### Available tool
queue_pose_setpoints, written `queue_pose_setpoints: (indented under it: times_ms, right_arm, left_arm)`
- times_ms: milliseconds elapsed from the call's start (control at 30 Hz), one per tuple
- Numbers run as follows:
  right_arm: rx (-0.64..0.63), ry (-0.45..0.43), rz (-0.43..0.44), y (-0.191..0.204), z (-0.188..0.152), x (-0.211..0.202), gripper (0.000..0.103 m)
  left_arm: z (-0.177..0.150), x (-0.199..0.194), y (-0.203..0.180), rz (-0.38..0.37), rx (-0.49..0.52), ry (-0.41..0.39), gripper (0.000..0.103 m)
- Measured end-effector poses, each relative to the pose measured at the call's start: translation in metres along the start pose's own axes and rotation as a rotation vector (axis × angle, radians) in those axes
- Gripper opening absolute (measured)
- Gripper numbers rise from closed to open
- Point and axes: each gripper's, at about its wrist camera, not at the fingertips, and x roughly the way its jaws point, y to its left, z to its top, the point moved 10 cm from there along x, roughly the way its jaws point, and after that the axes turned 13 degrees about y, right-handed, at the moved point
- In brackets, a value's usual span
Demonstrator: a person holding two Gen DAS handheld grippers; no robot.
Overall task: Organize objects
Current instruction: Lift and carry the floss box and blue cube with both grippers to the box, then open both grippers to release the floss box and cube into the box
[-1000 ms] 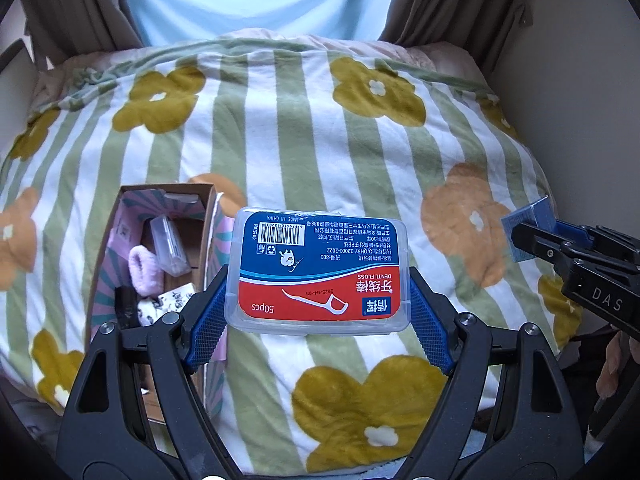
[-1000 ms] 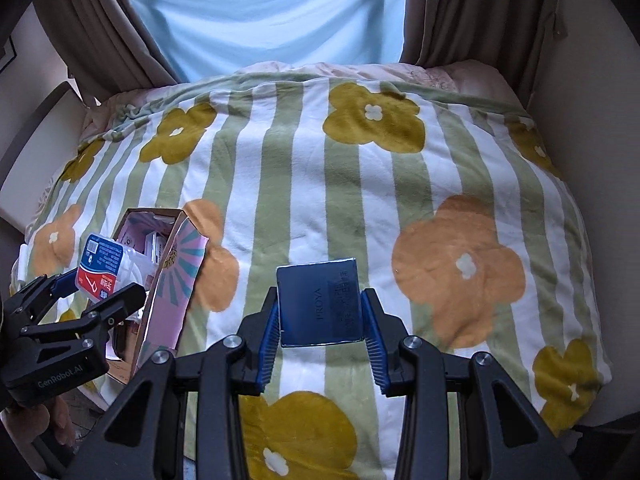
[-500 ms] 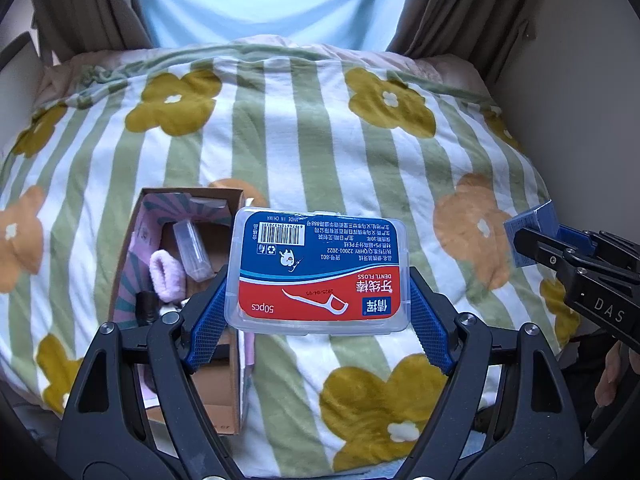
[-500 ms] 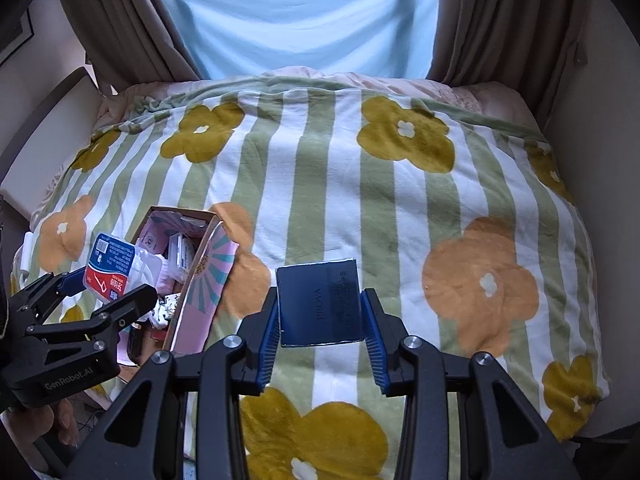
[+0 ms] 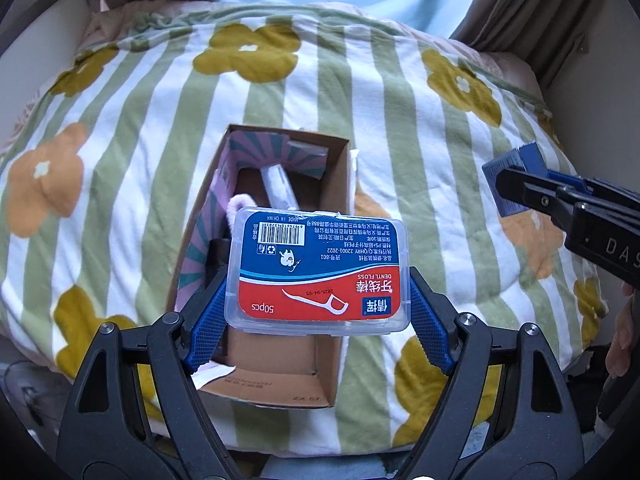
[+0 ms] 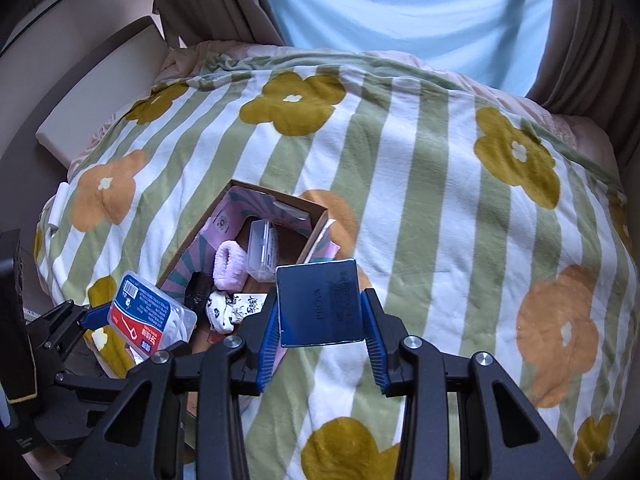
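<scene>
My left gripper (image 5: 318, 312) is shut on a clear dental floss box (image 5: 318, 272) with a red and blue label, hanging over the open cardboard box (image 5: 340, 184) on the bed. My right gripper (image 6: 322, 330) is shut on a small dark blue carton (image 6: 320, 304), held just right of the cardboard box (image 6: 316, 220). In the right wrist view the floss box (image 6: 150, 312) and left gripper (image 6: 104, 312) show at lower left. In the left wrist view the blue carton (image 5: 520, 178) and right gripper (image 5: 520, 184) show at right.
The cardboard box holds a pink scrunchie (image 6: 230, 264), a clear plastic case (image 6: 262, 252), a black item (image 6: 198, 290) and patterned white things (image 6: 224, 308). It rests on a striped flower blanket (image 6: 440, 200). Curtains (image 6: 208, 4) hang behind; a wall stands to the right.
Both grippers moved left across the bed with their loads. The floss box now hangs over the cardboard box, and the blue carton has come near the box's right side.
</scene>
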Motion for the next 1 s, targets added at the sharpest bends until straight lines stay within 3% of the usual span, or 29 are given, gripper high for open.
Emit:
queue_pose_setpoints:
  times_ms: [300, 567, 900, 1000]
  right_arm:
    - [-0.113, 0.112, 0.032, 0.054, 0.026, 0.084, 0.036]
    - [-0.201, 0.23, 0.063, 0.096, 0.021, 0.166, 0.036]
    - [-0.208, 0.265, 0.096, 0.106, 0.02, 0.184, 0.036]
    - [-0.195, 0.259, 0.144, 0.111, 0.024, 0.181, 0.048]
  left_arm:
    - [-0.035, 0.065, 0.052, 0.014, -0.04, 0.133, 0.08]
    - [-0.056, 0.126, 0.06, 0.009, 0.003, 0.22, 0.08]
    - [-0.069, 0.154, 0.058, -0.023, 0.04, 0.246, 0.08]
    - [-0.07, 0.152, 0.055, -0.026, 0.061, 0.233, 0.08]
